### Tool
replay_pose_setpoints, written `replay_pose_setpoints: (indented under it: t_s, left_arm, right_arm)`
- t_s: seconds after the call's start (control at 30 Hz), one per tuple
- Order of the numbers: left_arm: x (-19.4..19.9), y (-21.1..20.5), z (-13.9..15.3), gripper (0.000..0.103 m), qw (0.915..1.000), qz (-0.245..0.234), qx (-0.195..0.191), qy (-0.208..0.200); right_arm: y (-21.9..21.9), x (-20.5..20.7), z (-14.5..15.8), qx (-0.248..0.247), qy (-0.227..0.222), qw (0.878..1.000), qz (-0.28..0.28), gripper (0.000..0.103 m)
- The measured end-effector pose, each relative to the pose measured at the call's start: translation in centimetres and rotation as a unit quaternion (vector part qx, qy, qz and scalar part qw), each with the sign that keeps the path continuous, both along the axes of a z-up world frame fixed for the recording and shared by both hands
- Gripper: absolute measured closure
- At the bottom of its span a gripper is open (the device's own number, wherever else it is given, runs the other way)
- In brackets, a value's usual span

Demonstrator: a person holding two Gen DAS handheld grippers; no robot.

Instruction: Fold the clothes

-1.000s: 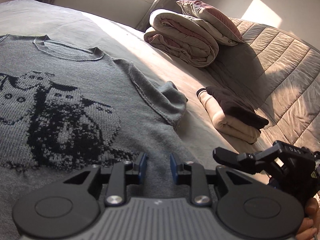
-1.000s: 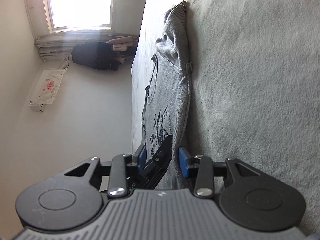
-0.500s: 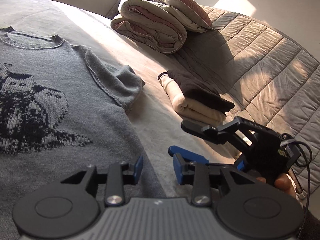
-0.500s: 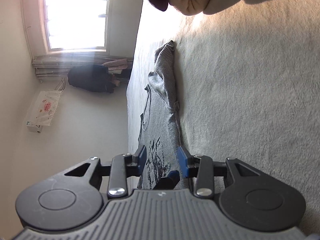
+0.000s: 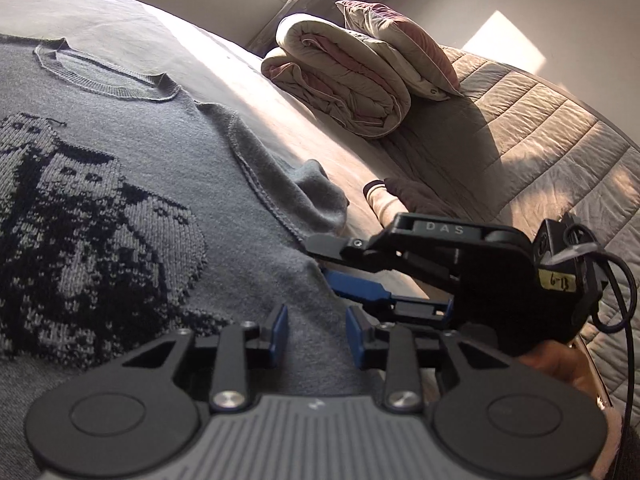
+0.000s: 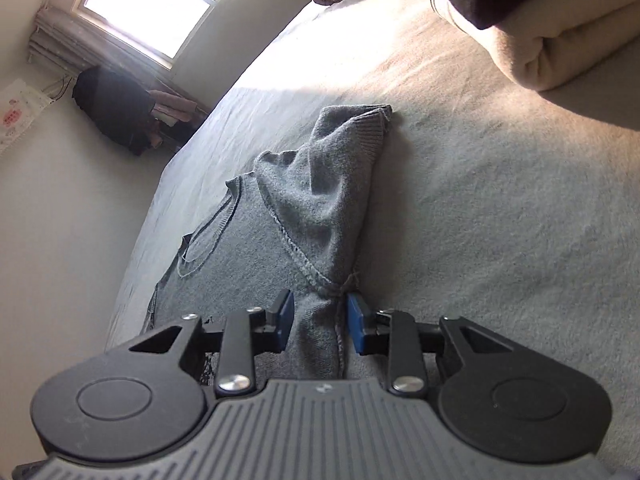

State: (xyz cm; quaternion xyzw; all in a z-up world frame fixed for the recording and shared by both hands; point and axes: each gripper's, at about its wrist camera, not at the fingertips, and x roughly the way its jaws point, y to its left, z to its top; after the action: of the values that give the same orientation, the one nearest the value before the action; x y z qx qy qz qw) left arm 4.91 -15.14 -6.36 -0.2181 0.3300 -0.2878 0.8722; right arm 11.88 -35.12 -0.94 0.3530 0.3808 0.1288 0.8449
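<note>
A grey knitted sweater (image 5: 140,208) with a dark animal pattern lies flat, front up, on the bed. Its short sleeve (image 5: 312,196) is crumpled at the side. My left gripper (image 5: 316,320) hovers open over the sweater's lower body, nothing between its blue pads. My right gripper (image 5: 320,262) reaches in from the right to the side edge below the sleeve. In the right wrist view the sweater's edge (image 6: 320,320) by the armpit seam runs between that gripper's (image 6: 320,312) closing jaws. A small gap still shows at the left pad. The sleeve (image 6: 336,168) lies ahead.
A folded duvet (image 5: 340,76) and a pillow (image 5: 400,40) sit at the bed's far side on a quilted cover (image 5: 540,140). A folded cream and dark clothes stack (image 6: 540,32) lies right of the sleeve. A hand (image 5: 560,364) holds the right gripper. A window (image 6: 160,0) is beyond.
My right gripper rolled upright and moved onto the sweater's side edge, which now lies between its narrowing jaws. The left view swung back over the sweater, jaws slightly wider.
</note>
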Motion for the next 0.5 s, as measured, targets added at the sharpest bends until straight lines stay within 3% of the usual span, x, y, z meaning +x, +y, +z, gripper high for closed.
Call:
replay_pose_setpoints:
  t_s: [0.03, 0.07, 0.2, 0.27, 0.3, 0.37, 0.4, 0.5]
  left_arm:
    - [-0.2, -0.4, 0.2, 0.070, 0.9998, -0.014, 0.013, -0.004]
    - [-0.5, -0.7, 0.6, 0.070, 0.9990, -0.031, 0.030, -0.010]
    - [-0.5, -0.7, 2.1, 0.068, 0.9924, -0.100, 0.073, -0.004]
    - [0.5, -0.2, 2.8, 0.064, 0.9892, -0.122, 0.078, 0.021]
    - [1.1, 0.0, 3.2, 0.063, 0.9885, -0.125, 0.079, 0.030]
    - [2.5, 0.3, 3.9, 0.063, 0.9889, -0.120, 0.079, 0.039]
    - [3.3, 0.5, 4.2, 0.063, 0.9896, -0.114, 0.077, 0.042]
    - [5.6, 0.7, 4.9, 0.063, 0.9928, -0.085, 0.074, 0.041]
  right_arm:
    - [0.5, 0.2, 0.1, -0.025, -0.002, 1.000, 0.005, 0.092]
    - [0.9, 0.5, 0.5, -0.072, 0.000, 0.997, 0.008, 0.101]
    - [-0.8, 0.5, 0.3, -0.076, 0.012, 0.997, 0.003, 0.102]
    - [-1.6, 0.5, 1.0, -0.084, 0.009, 0.996, -0.004, 0.099]
    - [-1.9, 0.5, 1.5, -0.091, 0.002, 0.996, -0.010, 0.083]
    - [-2.9, 0.8, 2.4, -0.092, -0.014, 0.995, -0.021, 0.074]
    - [-3.4, 1.3, 2.7, -0.088, -0.017, 0.996, -0.029, 0.060]
    - [-4.0, 3.3, 3.0, -0.084, -0.024, 0.995, -0.052, 0.057]
